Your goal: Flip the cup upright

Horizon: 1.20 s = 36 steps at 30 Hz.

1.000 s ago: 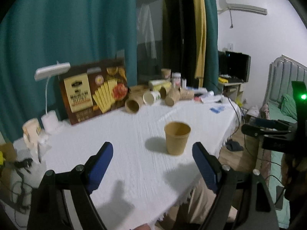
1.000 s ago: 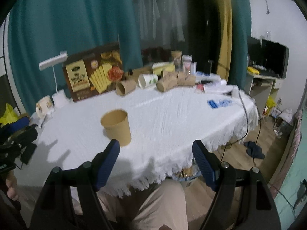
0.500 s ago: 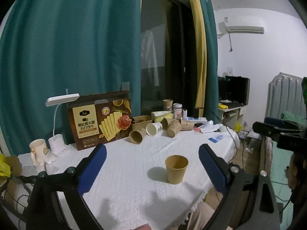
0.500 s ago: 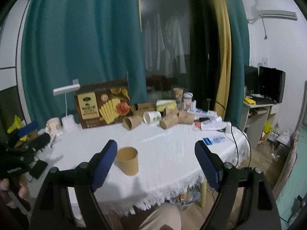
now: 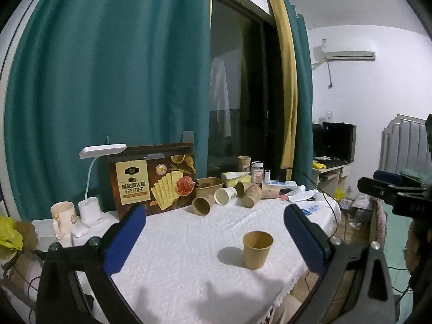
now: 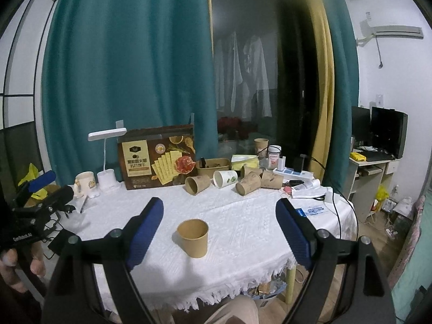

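On the white tablecloth point(image 6: 243, 216), upright paper cup point(image 6: 193, 238), both grippers apart

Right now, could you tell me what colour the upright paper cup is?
Plain kraft brown, clearest in the right wrist view.

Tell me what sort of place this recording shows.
Most likely a lived-in bedroom at home: a wall air conditioner, a padded headboard, and a white-clothed table crowded with paper cups and a cracker box.
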### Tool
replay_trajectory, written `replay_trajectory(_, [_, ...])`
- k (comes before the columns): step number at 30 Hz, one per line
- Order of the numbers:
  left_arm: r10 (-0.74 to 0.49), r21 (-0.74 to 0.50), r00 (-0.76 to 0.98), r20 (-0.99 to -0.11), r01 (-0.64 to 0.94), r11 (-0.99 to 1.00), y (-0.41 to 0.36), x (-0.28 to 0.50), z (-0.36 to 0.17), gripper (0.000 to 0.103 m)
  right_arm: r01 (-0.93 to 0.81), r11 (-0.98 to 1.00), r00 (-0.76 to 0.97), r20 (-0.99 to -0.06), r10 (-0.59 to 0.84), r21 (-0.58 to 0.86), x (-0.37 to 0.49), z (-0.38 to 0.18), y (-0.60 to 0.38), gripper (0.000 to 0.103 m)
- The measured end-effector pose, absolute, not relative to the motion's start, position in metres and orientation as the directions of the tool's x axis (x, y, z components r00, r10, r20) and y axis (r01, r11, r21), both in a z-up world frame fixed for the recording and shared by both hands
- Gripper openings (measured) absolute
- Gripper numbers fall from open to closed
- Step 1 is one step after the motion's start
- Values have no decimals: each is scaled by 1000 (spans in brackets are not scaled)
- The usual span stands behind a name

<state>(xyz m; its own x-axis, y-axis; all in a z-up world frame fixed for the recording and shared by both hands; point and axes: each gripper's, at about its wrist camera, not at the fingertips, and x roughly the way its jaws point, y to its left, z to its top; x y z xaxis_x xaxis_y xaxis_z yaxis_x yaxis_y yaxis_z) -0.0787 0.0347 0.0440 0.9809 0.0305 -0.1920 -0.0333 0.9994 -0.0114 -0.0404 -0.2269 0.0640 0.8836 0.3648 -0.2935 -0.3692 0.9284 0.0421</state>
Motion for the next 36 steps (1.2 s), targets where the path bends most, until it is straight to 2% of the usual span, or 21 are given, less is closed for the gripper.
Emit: replay_trajectory(36, [24,-40,974,-226,-34,999,48,-67,33,102,-373,926,862,-348,368,53,-18,39,-215,84])
